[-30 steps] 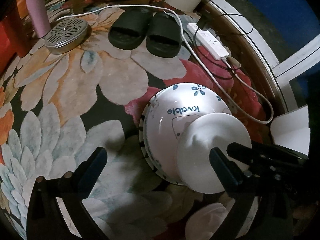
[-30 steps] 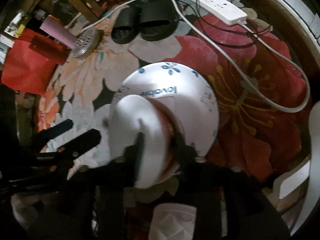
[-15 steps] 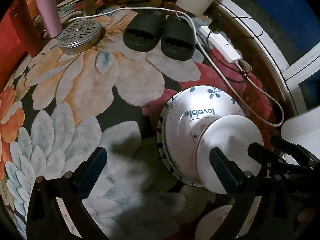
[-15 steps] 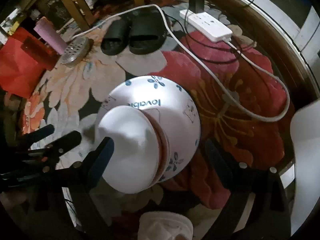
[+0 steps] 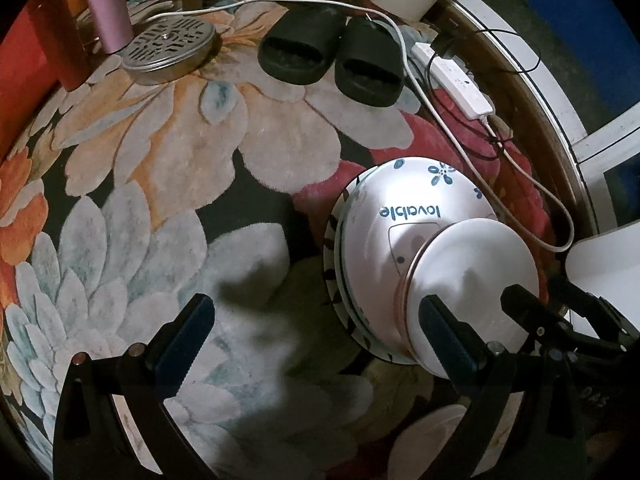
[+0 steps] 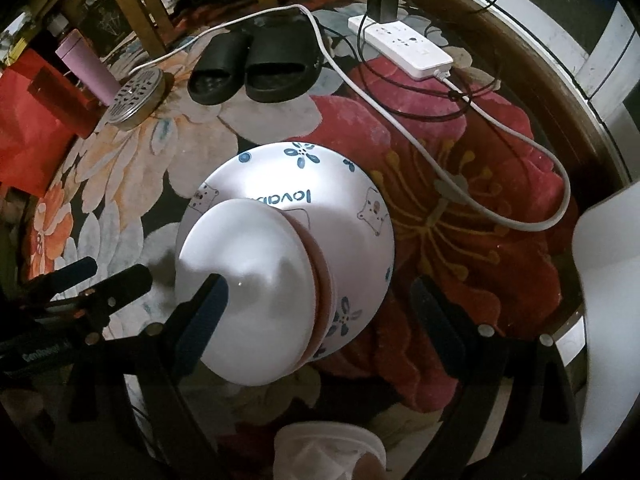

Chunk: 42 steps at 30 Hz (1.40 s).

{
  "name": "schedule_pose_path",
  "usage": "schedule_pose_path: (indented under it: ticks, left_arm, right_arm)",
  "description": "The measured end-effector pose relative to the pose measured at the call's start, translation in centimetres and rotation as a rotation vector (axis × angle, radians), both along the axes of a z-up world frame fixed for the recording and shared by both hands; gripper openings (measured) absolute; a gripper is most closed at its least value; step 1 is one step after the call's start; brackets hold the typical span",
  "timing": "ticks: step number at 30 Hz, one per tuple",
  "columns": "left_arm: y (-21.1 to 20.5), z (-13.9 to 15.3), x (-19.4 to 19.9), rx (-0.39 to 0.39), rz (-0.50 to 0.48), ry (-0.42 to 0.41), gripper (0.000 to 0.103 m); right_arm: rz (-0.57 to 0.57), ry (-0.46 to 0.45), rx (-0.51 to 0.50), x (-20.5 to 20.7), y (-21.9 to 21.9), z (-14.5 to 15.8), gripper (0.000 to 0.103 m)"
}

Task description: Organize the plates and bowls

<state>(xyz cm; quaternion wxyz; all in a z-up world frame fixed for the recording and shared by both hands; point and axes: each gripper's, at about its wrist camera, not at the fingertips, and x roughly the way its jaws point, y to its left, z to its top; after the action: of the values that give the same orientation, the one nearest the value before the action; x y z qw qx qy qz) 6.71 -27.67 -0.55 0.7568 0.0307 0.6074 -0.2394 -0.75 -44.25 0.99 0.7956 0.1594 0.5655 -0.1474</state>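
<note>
A stack of dishes stands on the glass tabletop. Its large white dish (image 6: 320, 184) is printed "lovable" with blue flowers and bears. A small plain white bowl (image 6: 256, 280) lies on top, over a brown-rimmed dish (image 6: 322, 292). My right gripper (image 6: 320, 308) hangs just above the stack, jaws wide open, pressing on nothing. In the left wrist view the large dish (image 5: 400, 208) and the small bowl (image 5: 472, 280) sit at the right. My left gripper (image 5: 316, 336) is open and empty, with the stack beside its right finger (image 5: 448, 336).
Through the glass I see a flowered carpet with black slippers (image 5: 332, 52), a white power strip (image 6: 400, 46) with cables, a metal grate lid (image 5: 168, 48) and a pink tumbler (image 5: 106, 4). The table's wooden rim (image 6: 560, 76) curves along the right. A white round item (image 6: 328, 452) lies at the bottom edge.
My right gripper was shut on the small bowl's rim. It has since opened wide and let go, and the bowl rests on the stack. The left gripper has barely moved.
</note>
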Motion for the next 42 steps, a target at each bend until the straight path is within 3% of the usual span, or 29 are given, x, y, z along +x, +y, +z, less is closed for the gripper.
schedule_pose_path:
  ticks: [12, 15, 21, 42]
  left_arm:
    - [0.7, 0.2, -0.2, -0.011, 0.04, -0.013, 0.102]
    - [1.1, 0.3, -0.3, 0.005, 0.062, -0.021, 0.102]
    - [1.8, 0.3, -0.2, 0.029, 0.085, -0.012, 0.101]
    - [2.1, 1.6, -1.2, 0.051, 0.045, -0.052, 0.101]
  right_arm:
    - [0.021, -0.032, 0.04, 0.2, 1.1, 0.4, 0.092]
    - [0.005, -0.012, -0.036, 0.2, 1.5, 0.7, 0.094]
    - [0.01, -0.035, -0.034, 0.1, 2.0, 1.2, 0.094]
    - [0.04, -0.069, -0.043, -0.1, 3.0, 1.9, 0.094]
